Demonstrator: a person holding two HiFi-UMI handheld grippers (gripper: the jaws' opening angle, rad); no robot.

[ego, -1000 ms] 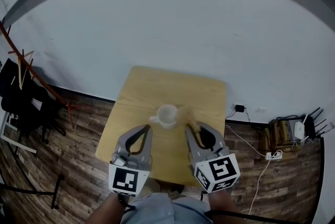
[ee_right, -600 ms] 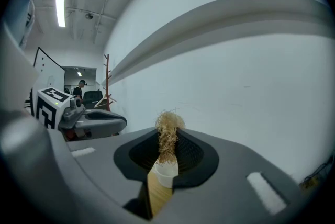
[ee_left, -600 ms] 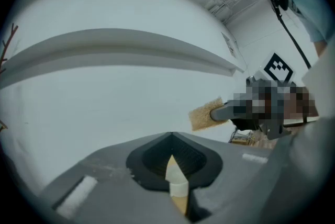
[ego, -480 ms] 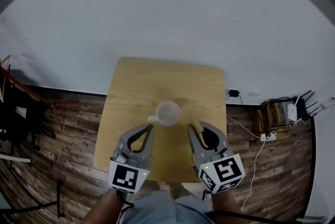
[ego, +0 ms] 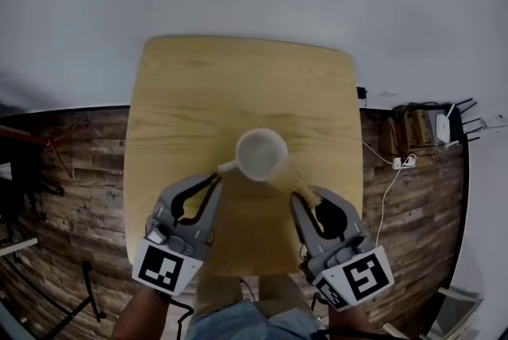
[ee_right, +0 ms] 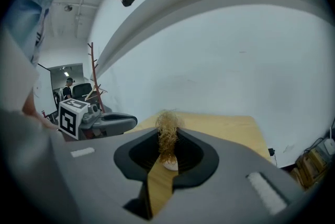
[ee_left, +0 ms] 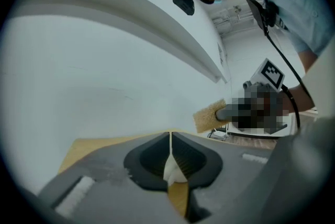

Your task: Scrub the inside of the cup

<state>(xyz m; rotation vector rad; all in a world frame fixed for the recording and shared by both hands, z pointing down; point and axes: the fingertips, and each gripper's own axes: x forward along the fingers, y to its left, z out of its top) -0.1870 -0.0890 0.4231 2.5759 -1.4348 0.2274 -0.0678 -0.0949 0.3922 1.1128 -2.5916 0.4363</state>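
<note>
One round white cup (ego: pixel 262 156) | coarse tan scrub pad (ego: pixel 295 178) | wooden table (ego: pixel 198 92)

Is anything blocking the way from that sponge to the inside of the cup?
Nothing visible does. The cup stands upright with its mouth open and looks empty; the sponge in the right gripper is close beside its rim. The left gripper, shut, sits by the handle, off the mouth.

One cup (ego: pixel 261 155), one sponge (ego: pixel 292 175), one table (ego: pixel 206 92), two claws (ego: pixel 218 175) (ego: pixel 306 195).
</note>
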